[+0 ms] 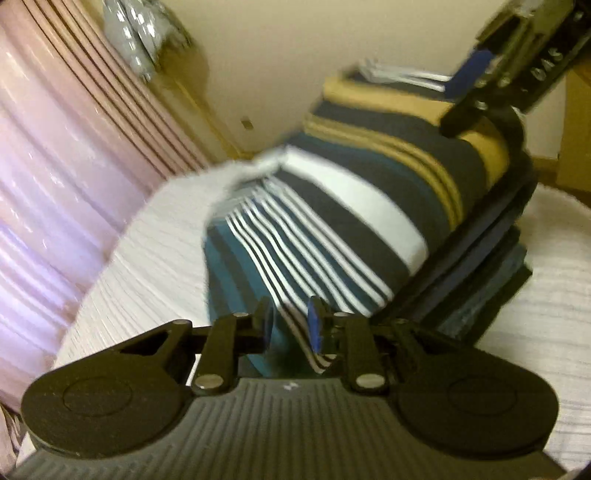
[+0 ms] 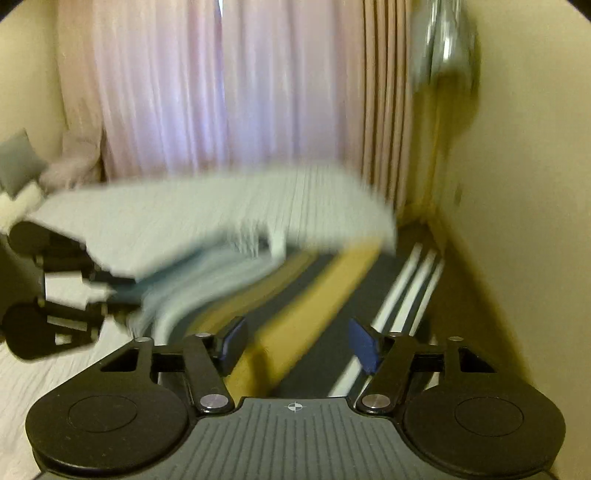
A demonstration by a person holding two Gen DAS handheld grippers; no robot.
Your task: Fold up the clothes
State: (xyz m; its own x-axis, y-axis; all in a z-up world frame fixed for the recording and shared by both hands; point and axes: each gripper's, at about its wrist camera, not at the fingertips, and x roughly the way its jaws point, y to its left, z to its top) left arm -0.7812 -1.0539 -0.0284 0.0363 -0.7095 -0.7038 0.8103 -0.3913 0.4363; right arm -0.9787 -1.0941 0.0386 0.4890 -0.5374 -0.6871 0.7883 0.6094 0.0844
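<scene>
Pink curtains (image 2: 221,92) hang in long folds across the far side of the room, and cream walls (image 1: 295,55) close it in on the other sides. Below them a white ribbed bedspread (image 1: 147,258) covers the bed. Both views are smeared with motion, so fine detail is lost.

On the bedspread lies the striped shirt (image 1: 332,206), banded in navy, teal, white and mustard. Its near end rises off the bed toward the left tongs; its far end runs back under the right tongs. From the right wrist view the same cloth (image 2: 314,295) stretches forward between the tips, mustard and navy bands with thin white lines, and a pale blurred fold lies over its far part.

A silvery, shiny thing (image 1: 136,33) hangs beside the curtains; I cannot tell what it is. A grey cushion (image 2: 16,162) sits at the far left edge of the bed.

The left tongs (image 1: 291,325) are pinched tight on the shirt's edge, blue pads pressing a fold of striped cloth between them. The right tongs (image 2: 299,343) stand apart, jaws spread wide over the cloth with nothing clamped.

On the body of the right tongs (image 1: 524,55), seen from the left wrist view, pale letters show, too blurred to read.
</scene>
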